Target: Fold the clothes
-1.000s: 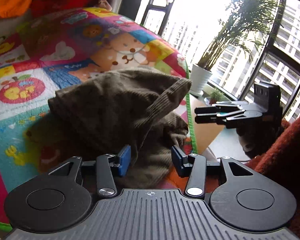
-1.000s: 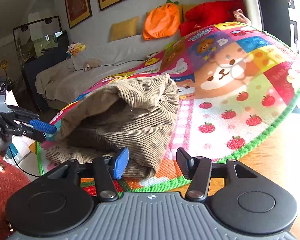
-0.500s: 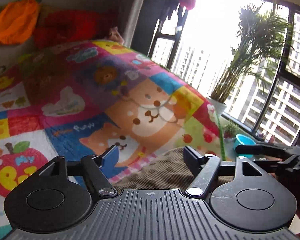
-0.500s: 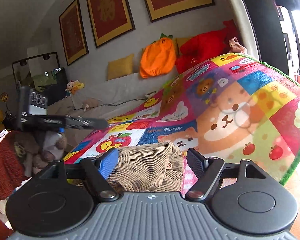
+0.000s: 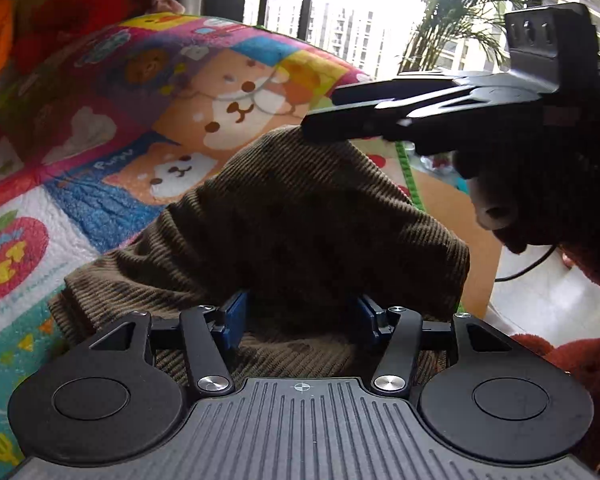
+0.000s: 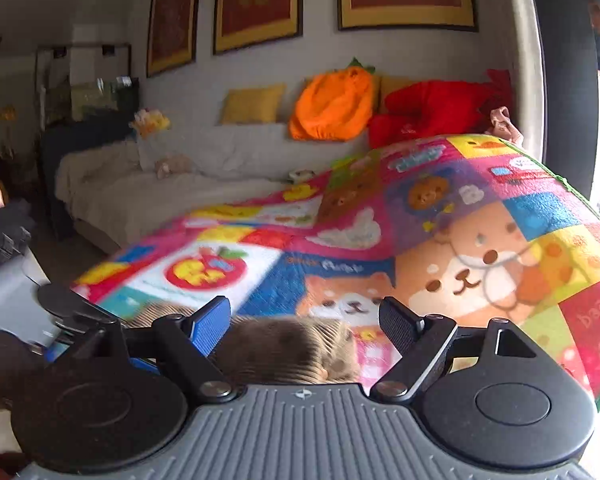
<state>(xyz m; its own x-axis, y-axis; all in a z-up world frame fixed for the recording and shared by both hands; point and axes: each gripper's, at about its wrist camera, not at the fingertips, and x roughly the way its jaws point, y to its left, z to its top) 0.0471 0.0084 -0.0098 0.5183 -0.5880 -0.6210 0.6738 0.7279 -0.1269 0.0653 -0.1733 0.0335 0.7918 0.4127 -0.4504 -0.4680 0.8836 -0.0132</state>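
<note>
A brown corduroy garment (image 5: 308, 216) lies bunched in a mound on a colourful cartoon play mat (image 5: 100, 128). My left gripper (image 5: 301, 316) is low against the mound's near side. Its jaws are opening, and fabric fills the gap between the blue pads (image 5: 236, 316) without a clear pinch. My right gripper (image 5: 328, 120) hovers at the mound's peak, seen from the side. In the right wrist view, the right gripper (image 6: 304, 320) has its jaws opening wide. The garment (image 6: 284, 352) lies below and between them, apart from the pads.
The mat (image 6: 460, 240) ends in a green border beside the wooden floor (image 5: 452, 208). Behind it is a sofa with an orange cushion (image 6: 332, 108) and a red one (image 6: 432, 108). A potted palm (image 5: 460, 20) stands at the window. A red fuzzy sleeve (image 5: 580, 360) is at the right.
The left gripper lifted away over the mat, then came back down against the garment. The right gripper rose over the garment's top and its jaws widened.
</note>
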